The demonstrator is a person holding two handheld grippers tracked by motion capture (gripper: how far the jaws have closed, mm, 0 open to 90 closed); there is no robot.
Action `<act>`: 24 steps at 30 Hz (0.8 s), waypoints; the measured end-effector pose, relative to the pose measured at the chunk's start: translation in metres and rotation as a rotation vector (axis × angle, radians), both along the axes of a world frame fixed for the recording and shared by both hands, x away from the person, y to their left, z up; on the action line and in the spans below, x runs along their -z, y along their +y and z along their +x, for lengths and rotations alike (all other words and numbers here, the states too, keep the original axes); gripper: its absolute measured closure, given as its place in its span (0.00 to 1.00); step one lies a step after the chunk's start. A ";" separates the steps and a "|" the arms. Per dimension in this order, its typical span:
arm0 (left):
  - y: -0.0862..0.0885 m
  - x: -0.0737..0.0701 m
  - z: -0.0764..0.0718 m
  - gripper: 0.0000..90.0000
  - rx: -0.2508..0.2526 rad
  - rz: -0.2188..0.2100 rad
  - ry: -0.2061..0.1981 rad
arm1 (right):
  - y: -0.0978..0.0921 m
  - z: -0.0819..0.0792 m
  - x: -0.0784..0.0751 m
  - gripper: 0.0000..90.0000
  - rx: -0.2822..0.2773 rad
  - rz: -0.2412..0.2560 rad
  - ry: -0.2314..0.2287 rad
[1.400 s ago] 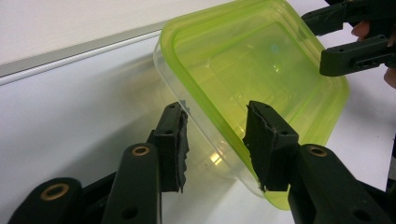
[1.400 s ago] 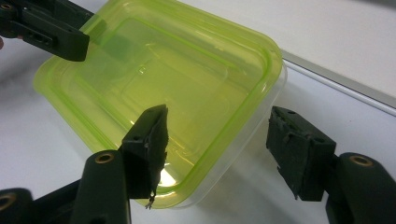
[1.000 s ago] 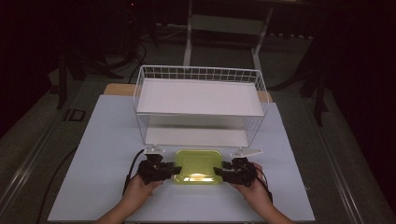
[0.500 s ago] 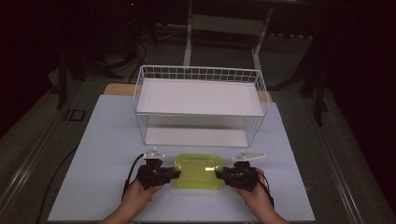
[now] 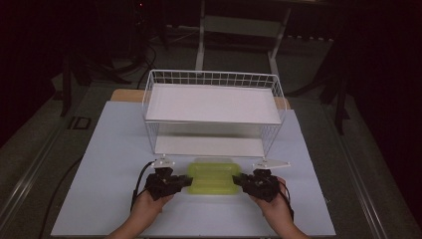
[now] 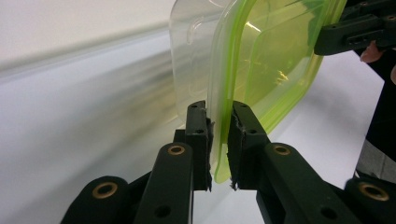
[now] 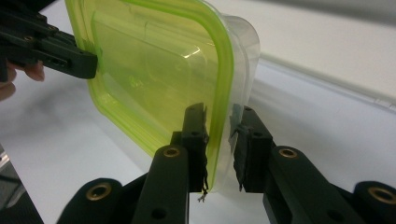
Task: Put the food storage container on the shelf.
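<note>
One yellow-green container (image 5: 213,178) sits between two tongs, held at both short ends. One white wire rack (image 5: 213,108) with two shelves stands beyond the tongs, farther from the person, on one white desk (image 5: 104,164).

The left tongs (image 5: 185,180) grip the container's left end. In the left gripper view the two black jaws stand close together with the container's green-rimmed lid edge (image 6: 219,140) pressed between them, both pads touching it. The clear body of the container (image 6: 191,60) bulges to one side of the lid, and the other tongs (image 6: 327,39) clamp the far end at the upper right of that view.

The right tongs (image 5: 238,180) grip the container's right end. In the right gripper view the near jaw pad lies against the green lid rim (image 7: 217,135), while the other jaw meets the clear wall of the container; the jaws are set a little wider than on the left, closed on the edge. The left tongs (image 7: 88,60) appear at the far end, with fingertips (image 7: 32,71) just behind them.

From the high view, two hands come in from the bottom: the left hand (image 5: 149,201) and the right hand (image 5: 271,204) both angle inward and forward, each wrapped around the back of its tongs, jaws pointing toward each other across the container. A cable (image 5: 139,181) loops from the left tongs toward the person.
</note>
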State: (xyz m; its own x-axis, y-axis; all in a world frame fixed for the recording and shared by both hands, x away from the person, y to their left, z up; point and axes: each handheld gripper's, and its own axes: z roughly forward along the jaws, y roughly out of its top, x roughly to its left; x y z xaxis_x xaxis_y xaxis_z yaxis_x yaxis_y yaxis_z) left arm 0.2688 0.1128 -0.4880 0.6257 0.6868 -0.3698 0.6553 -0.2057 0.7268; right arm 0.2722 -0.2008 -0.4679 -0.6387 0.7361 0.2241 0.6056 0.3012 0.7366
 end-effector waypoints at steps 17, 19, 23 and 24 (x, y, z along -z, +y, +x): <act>0.001 -0.011 0.039 0.89 -0.068 -0.012 -0.024 | 0.005 0.037 -0.016 0.86 0.061 0.036 -0.022; 0.001 -0.008 0.043 0.89 -0.073 -0.012 -0.019 | 0.006 0.041 -0.013 0.86 0.066 0.034 -0.015; 0.000 -0.001 0.053 0.89 -0.081 -0.001 -0.009 | 0.008 0.050 -0.004 0.85 0.079 0.027 -0.004; 0.000 0.002 0.056 0.89 -0.082 -0.002 -0.005 | 0.008 0.052 -0.002 0.85 0.081 0.026 0.000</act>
